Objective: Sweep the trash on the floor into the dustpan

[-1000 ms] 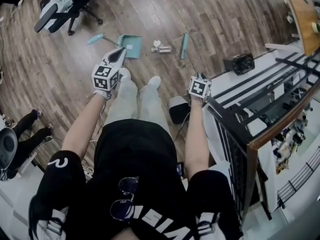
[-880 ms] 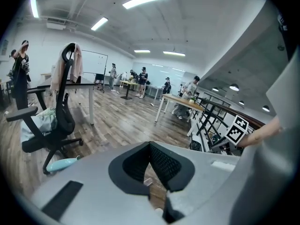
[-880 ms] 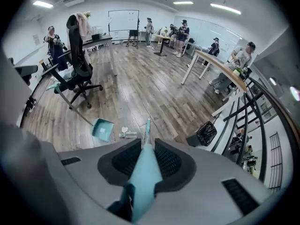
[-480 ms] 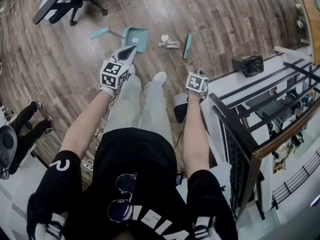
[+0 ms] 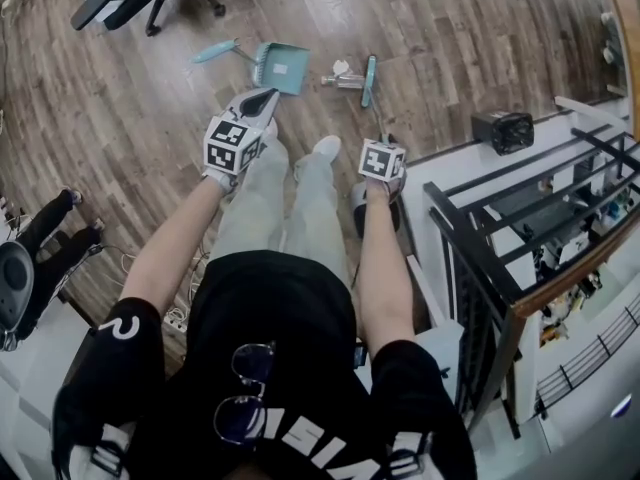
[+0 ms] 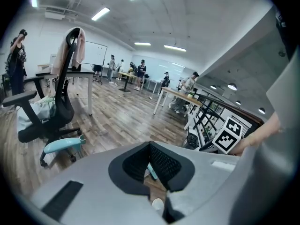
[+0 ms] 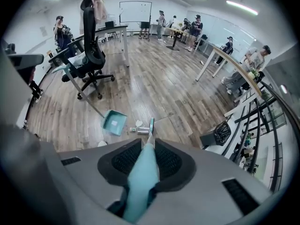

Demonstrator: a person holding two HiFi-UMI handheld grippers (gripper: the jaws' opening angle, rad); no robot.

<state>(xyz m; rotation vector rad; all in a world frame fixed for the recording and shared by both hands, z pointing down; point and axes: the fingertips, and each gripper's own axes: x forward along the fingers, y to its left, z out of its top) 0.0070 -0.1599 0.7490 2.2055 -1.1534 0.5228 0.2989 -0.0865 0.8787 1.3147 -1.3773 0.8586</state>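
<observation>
Fingers (image 7: 169,162) of the right gripper (image 7: 149,157) are pressed onto the teal broom handle (image 7: 139,189), which runs between them and down to the broom head (image 7: 151,125) on the wooden floor (image 5: 140,118). The left gripper (image 6: 153,168) hangs above the floor near the person's knee with its fingers (image 6: 167,165) spread and nothing between them. The teal dustpan (image 5: 284,68) lies flat on the floor ahead of the left gripper, its long handle pointing away to the left. The trash lies outside the pan: a clear bottle (image 5: 345,82) and a white scrap (image 5: 341,67) sit on the floor between the dustpan's mouth and the broom head, just beside both. A pale square patch shows inside the pan.
</observation>
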